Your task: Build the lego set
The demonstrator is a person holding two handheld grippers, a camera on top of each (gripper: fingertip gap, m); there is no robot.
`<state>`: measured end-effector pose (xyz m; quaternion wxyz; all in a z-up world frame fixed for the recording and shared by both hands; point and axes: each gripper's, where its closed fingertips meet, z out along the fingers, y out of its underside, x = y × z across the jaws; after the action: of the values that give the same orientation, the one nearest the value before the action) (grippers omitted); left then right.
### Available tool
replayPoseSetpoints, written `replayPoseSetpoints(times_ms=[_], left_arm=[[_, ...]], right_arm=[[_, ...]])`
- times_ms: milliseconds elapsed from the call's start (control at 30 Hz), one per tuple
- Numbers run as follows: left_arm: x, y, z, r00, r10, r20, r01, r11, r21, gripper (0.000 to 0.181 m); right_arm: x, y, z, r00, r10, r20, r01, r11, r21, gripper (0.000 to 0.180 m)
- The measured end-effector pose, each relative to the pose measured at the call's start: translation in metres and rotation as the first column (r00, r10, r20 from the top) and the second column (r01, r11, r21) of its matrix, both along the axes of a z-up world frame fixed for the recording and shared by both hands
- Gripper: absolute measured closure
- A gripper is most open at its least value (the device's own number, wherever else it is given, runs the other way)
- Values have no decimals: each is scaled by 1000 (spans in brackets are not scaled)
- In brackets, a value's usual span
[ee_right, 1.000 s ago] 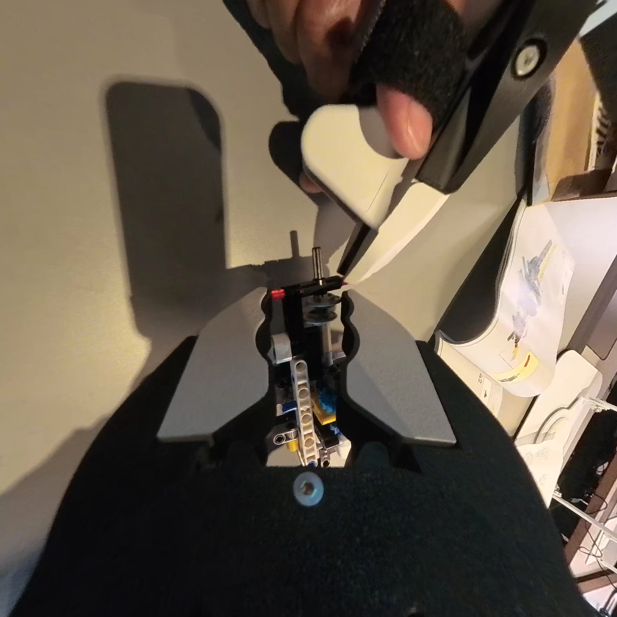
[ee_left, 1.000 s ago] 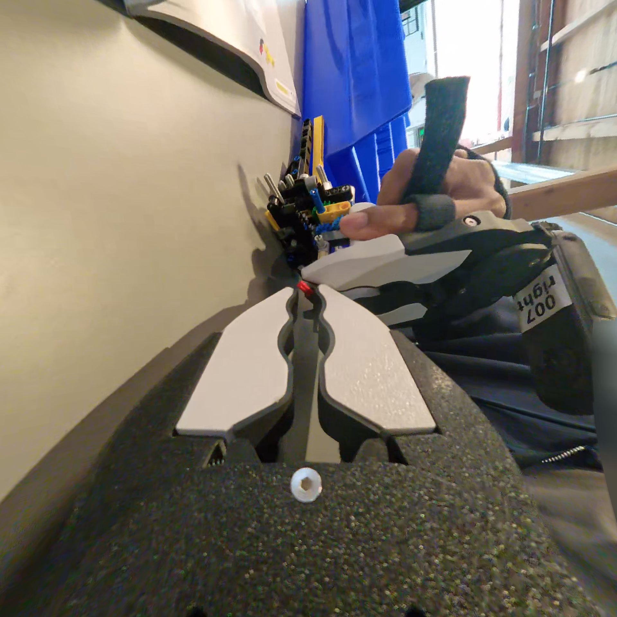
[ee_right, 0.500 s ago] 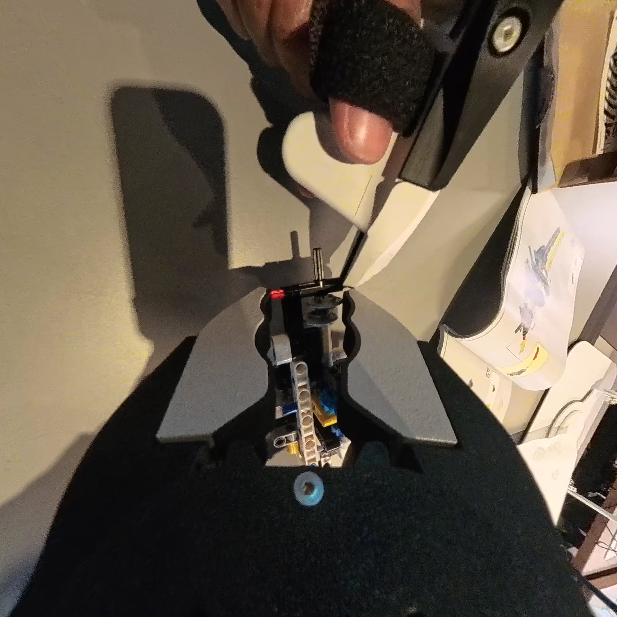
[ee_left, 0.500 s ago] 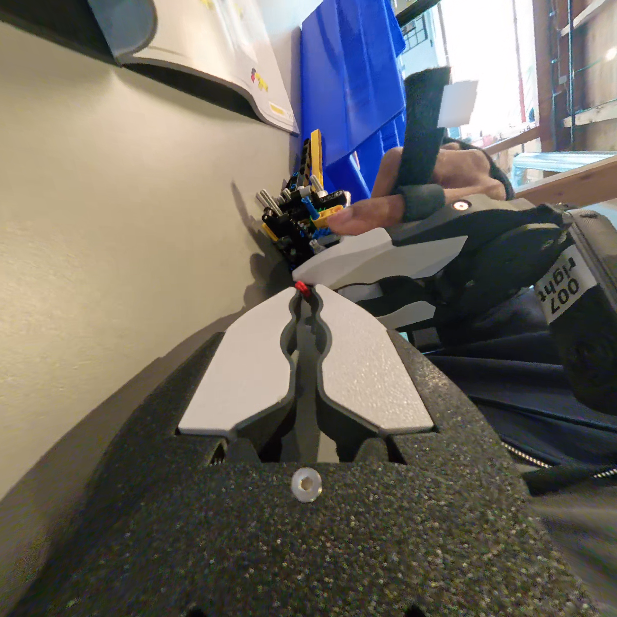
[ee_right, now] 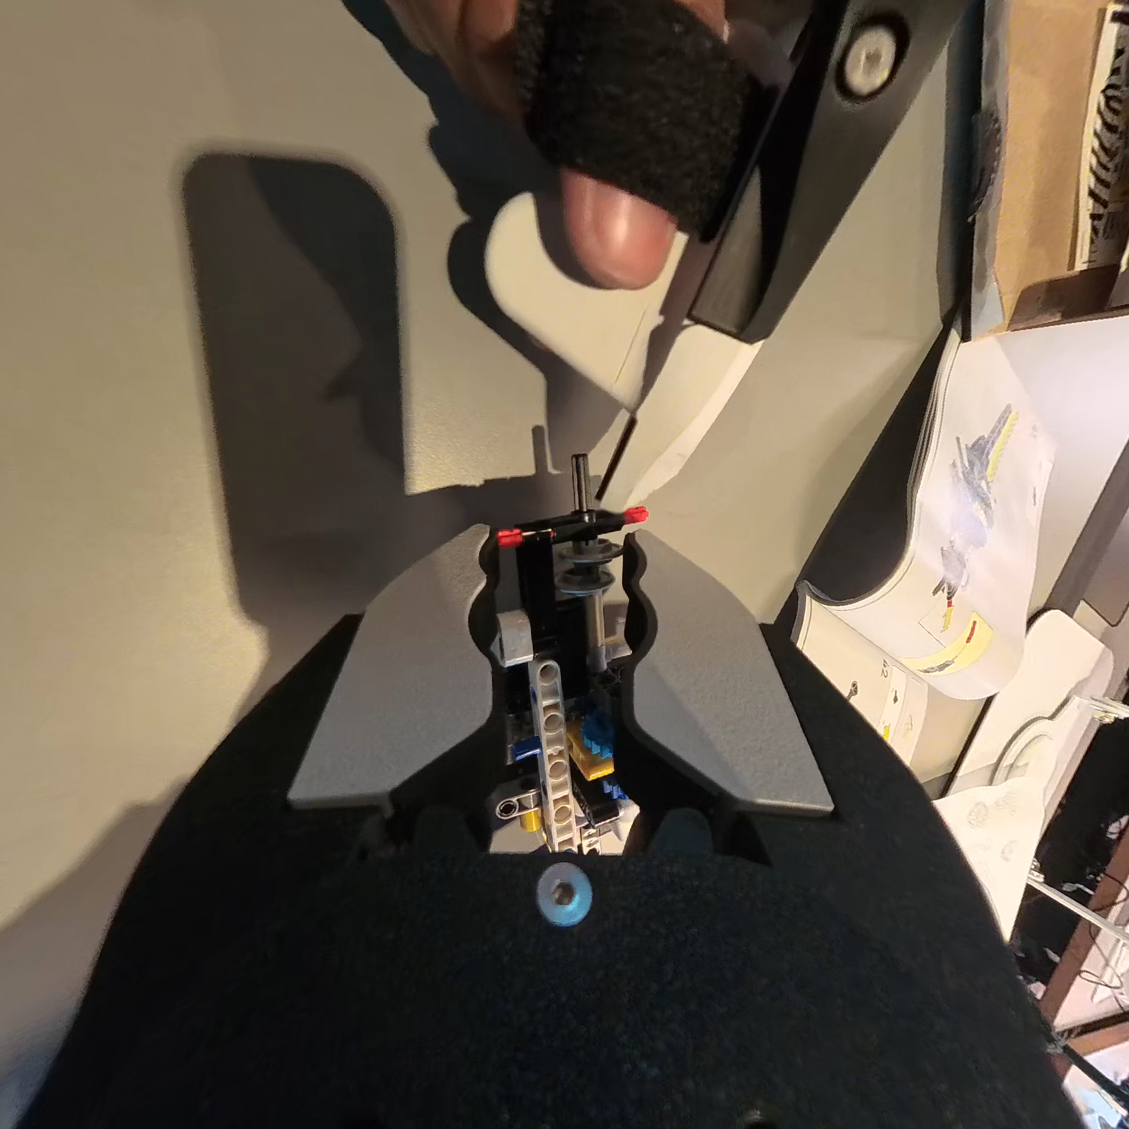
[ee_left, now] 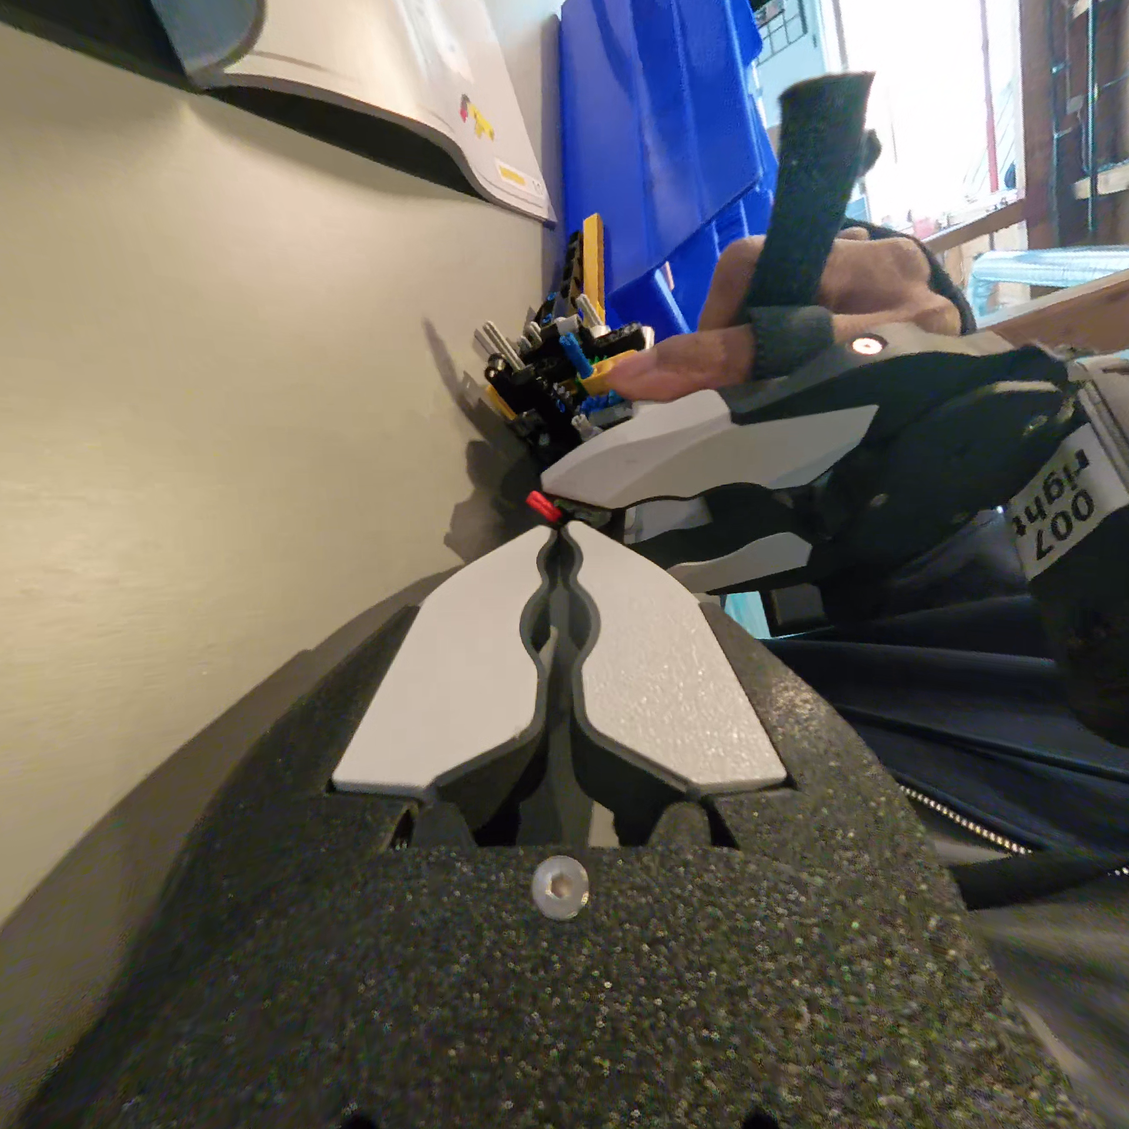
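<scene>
My right gripper (ee_right: 559,540) is shut on a partly built lego model (ee_right: 553,702) of black, grey, yellow and blue parts. A black cross axle with red ends (ee_right: 571,522) sits at the model's front, just past the fingertips. A thin black axle (ee_right: 578,482) sticks out forward. My left gripper (ee_left: 559,534) is shut and holds nothing I can see. Its tips sit just short of one red end (ee_left: 540,506). In the right wrist view the left gripper (ee_right: 611,458) is a little clear of the cross axle. The model (ee_left: 562,379) and the right gripper (ee_left: 599,519) also show in the left wrist view.
The grey table top (ee_left: 214,397) lies beneath both grippers. An open instruction booklet (ee_right: 953,550) lies at the table's side; it also shows in the left wrist view (ee_left: 391,67). Blue bins (ee_left: 660,153) stand behind the model. A person's strapped hand (ee_left: 855,287) holds the right gripper. Left and right tips are no more than a few centimetres apart.
The left gripper's tips have drawn back off the cross axle, so its second red end now shows. The right gripper still holds the model.
</scene>
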<state>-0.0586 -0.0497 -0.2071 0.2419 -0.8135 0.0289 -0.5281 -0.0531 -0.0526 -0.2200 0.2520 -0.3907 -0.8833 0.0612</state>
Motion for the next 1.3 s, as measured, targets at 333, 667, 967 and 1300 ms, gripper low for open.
replayPoseSetpoints(times_ms=[333,667,967,1300], left_arm=[[0,3,0,991,67,118,-52,991,-127,172],[1,3,-1,978,105,178,-69,977,-200,175],[1,7,0,960,146,239,-83,963,-256,175],[4,6,2,949,156,274,-79,959,-273,175]], right_arm=[[-1,1,2,999,10,-35,-8,999,34,143],[-1,2,3,999,10,-49,-8,999,39,144],[-1,3,4,998,11,-61,-8,999,49,143],[0,3,4,998,6,-67,-3,999,42,143]])
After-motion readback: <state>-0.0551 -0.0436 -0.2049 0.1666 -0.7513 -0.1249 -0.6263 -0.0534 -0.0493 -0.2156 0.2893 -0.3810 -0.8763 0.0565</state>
